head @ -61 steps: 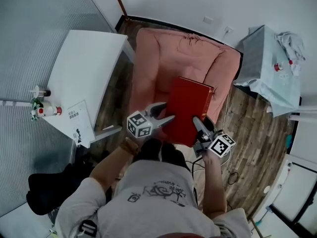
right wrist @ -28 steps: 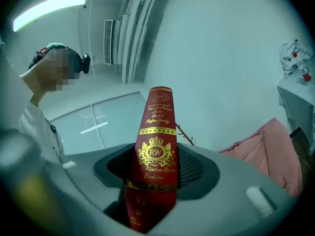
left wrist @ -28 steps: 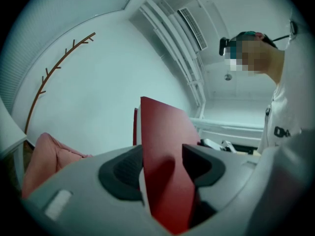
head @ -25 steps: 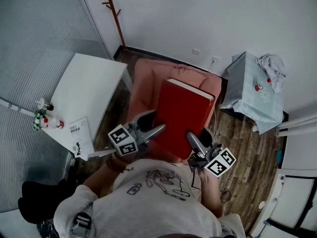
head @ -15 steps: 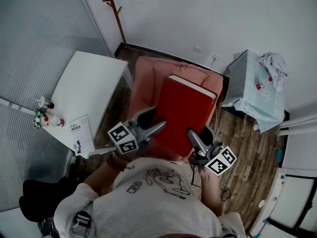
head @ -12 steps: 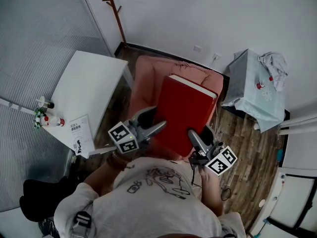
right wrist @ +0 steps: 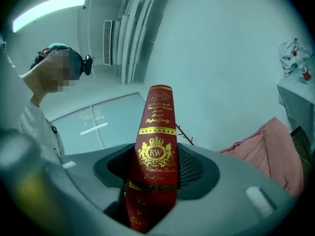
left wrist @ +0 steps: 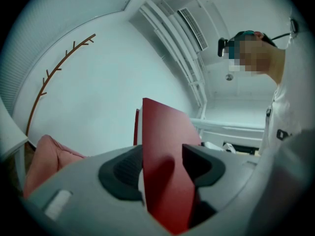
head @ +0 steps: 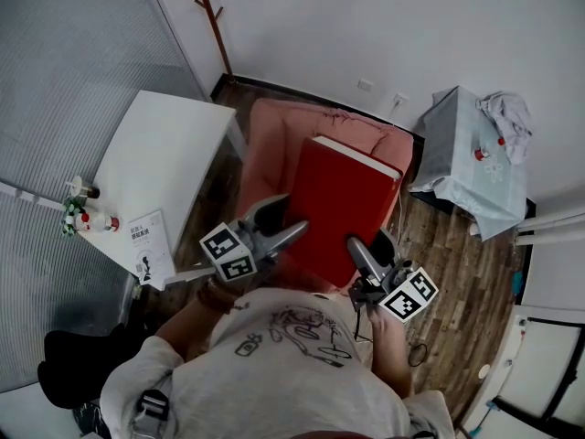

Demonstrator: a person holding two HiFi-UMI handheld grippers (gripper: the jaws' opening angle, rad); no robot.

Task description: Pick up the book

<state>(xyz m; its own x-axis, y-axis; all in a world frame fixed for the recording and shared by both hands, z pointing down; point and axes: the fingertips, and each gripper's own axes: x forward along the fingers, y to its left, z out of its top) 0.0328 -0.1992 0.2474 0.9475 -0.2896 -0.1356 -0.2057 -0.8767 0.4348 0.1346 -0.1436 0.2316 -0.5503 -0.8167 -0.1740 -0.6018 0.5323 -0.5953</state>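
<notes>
Holding: the red book [head: 343, 210], carried between my two grippers and raised clear of the pink armchair [head: 270, 140].
Left jaws: my left gripper [head: 289, 219] pinches the book's edge on my left side. In the left gripper view the red board stands upright between the dark pads [left wrist: 128, 168], with white page edges showing beside the left pad.
Right jaws: my right gripper [head: 367, 247] clamps the book at its spine. In the right gripper view the gold-lettered spine, with a crowned crest, rises from between the ribbed pads [right wrist: 189, 166].
Book's place: it spans from one pair of jaws to the other and reaches well past both sets of tips, away from me.
Below the jaws: the armchair seat.
Left of my left jaws: a white surface [head: 169, 149], well apart.
Right of my right jaws: a cloth-covered side table [head: 462, 158], well apart.
Ahead of the jaws: a coat stand [head: 213, 12] at the wall.
</notes>
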